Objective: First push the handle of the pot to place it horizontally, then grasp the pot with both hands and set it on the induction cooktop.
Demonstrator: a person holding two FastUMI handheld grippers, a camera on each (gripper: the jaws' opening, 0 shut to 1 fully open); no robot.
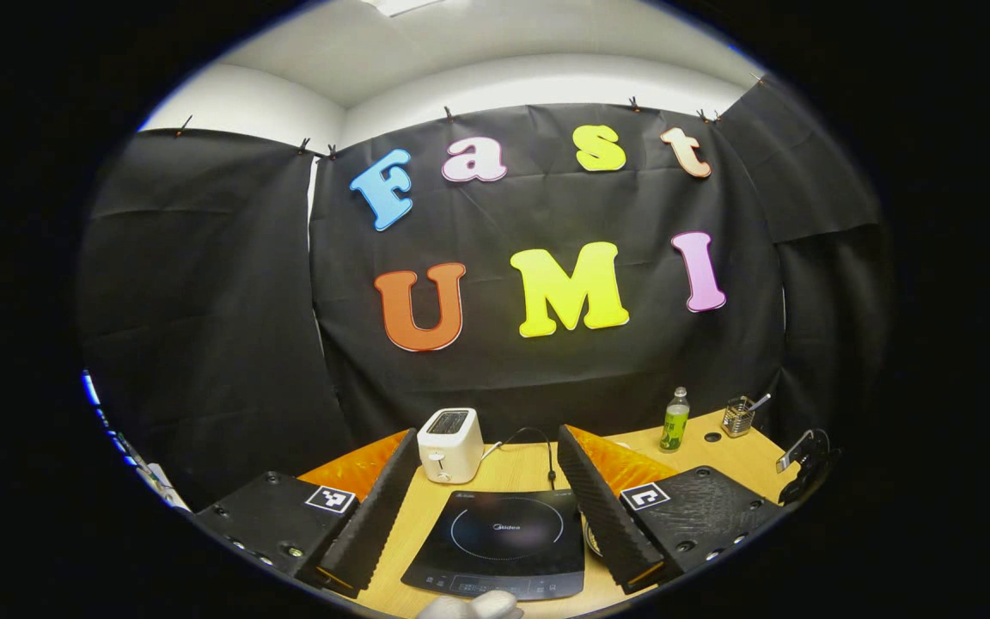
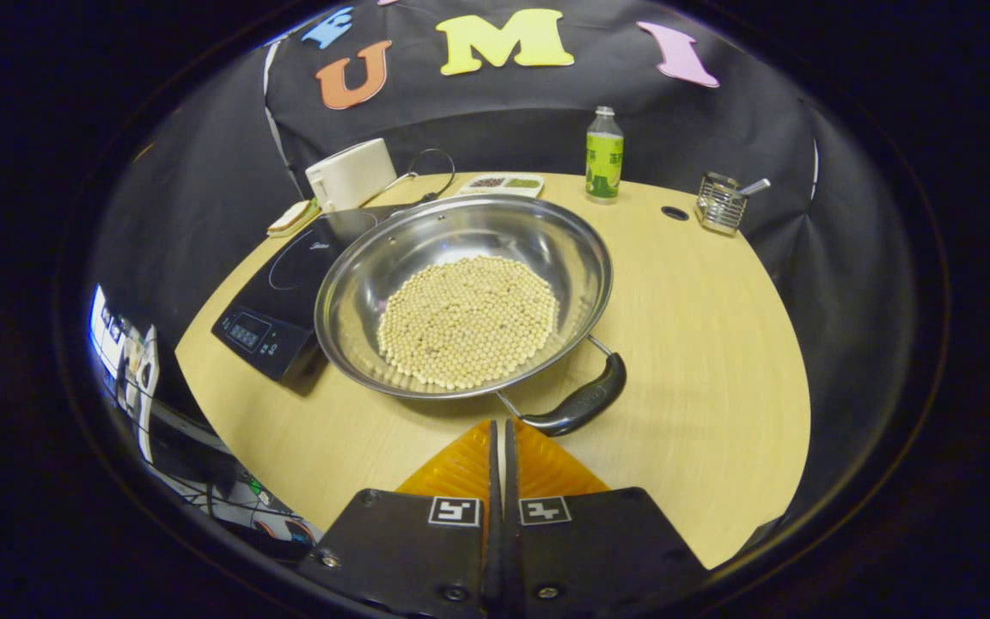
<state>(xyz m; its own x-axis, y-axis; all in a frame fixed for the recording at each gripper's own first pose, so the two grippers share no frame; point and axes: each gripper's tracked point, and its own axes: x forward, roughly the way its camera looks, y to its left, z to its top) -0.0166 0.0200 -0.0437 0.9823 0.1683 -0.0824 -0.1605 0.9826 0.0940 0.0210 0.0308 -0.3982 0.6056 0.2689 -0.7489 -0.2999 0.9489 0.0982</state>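
Note:
A steel pot point(image 2: 426, 245) holding pale beans point(image 2: 467, 320) stands on the wooden table point(image 2: 701, 344) in the right gripper view. Its dark handle point(image 2: 579, 402) points toward me and lies at a slant. My right gripper point(image 2: 500, 427) is shut and empty, its tips just left of the handle's near end; I cannot tell if they touch. The black induction cooktop point(image 2: 276, 297) lies to the pot's left. In the left gripper view my left gripper point(image 1: 488, 438) stands wide open above the cooktop point(image 1: 504, 537), with nothing between its fingers.
A white toaster point(image 2: 351, 172) and its cord sit behind the cooktop, beside a small pad point(image 2: 292, 217). At the back stand a green bottle point(image 2: 604, 155), a divided dish point(image 2: 504, 182) and a wire utensil holder point(image 2: 721, 203). A white-gloved hand point(image 1: 471, 606) shows at the bottom.

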